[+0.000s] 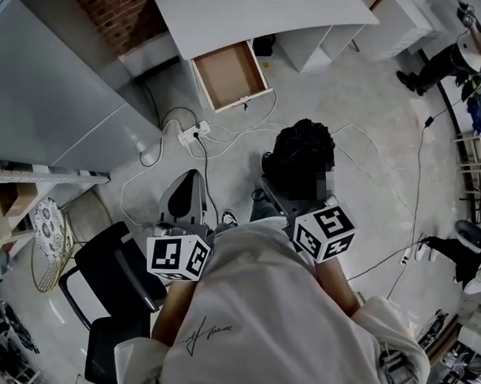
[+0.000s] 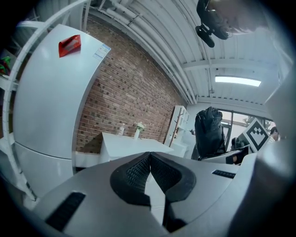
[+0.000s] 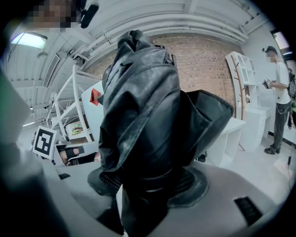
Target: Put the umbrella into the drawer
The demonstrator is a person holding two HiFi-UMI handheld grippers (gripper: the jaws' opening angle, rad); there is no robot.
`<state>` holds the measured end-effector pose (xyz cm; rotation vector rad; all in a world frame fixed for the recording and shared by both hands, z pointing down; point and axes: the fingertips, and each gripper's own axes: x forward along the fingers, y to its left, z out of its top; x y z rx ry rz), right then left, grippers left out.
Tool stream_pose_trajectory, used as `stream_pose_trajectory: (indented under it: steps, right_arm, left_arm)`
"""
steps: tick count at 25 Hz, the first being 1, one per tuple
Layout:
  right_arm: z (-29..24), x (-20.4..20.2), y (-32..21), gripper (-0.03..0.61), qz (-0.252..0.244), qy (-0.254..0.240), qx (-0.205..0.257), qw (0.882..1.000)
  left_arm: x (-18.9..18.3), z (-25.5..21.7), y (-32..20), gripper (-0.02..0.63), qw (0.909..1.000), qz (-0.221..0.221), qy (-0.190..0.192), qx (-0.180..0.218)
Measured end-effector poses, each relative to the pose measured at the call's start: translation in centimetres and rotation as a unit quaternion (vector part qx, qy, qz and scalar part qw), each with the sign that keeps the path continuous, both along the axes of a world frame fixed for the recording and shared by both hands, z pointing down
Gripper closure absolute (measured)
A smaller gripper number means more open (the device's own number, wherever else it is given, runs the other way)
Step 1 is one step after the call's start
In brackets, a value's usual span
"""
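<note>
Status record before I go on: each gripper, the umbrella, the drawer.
left gripper: jaws together, nothing between them
right gripper: shut on the umbrella
umbrella: black, folded, sticking out past the jaws
drawer: pulled open under the white table, inside looks bare
task step: umbrella not yet in the drawer

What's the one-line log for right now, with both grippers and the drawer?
right gripper: shut on umbrella | left gripper: shut, empty | drawer: open, looks empty | umbrella not yet in drawer
</note>
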<state>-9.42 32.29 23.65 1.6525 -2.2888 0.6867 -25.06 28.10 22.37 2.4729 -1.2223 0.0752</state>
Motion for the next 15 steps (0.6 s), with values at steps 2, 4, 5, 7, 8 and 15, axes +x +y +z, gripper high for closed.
stream_pose_trajectory:
  steps: [2,4,5,7,8,15]
  right_arm:
    - [0.1,0.9,-1.5,0.302,-0.007,-0.002,0.003,1.000]
    - [0.0,2.4,-3.6,0.302,-0.016,-0.006,0.003,1.000]
    - [-0.1,3.3,-4.7,0.302,-0.021,-0.006,0.003,1.000]
    - [-0.2,5.0,-6.8,0.302,-0.031,-0.009,0.005,0.999]
    - [-0.2,5.8,-7.8,0.302,-0.036,-0.010,0.006,0.999]
    - [0.0,11.3,-14.3,0.302,-0.089,-0.009,0.002,0.996]
  left_arm:
    - [0.6,0.2,-0.9,0.595,1.0000,-0.010,0.000,0.000]
    - [2.0,0.0,-2.6,0.595,0.9998,-0.019,-0.002,-0.001]
    - [2.8,-0.1,-3.5,0.595,0.9997,-0.024,-0.004,-0.002]
    - [4.2,-0.2,-5.3,0.595,0.9993,-0.036,-0.008,-0.002]
    - [4.9,-0.3,-6.1,0.595,0.9990,-0.043,-0.008,-0.001]
    - [9.6,-1.9,-10.9,0.595,0.9948,-0.101,-0.005,0.010]
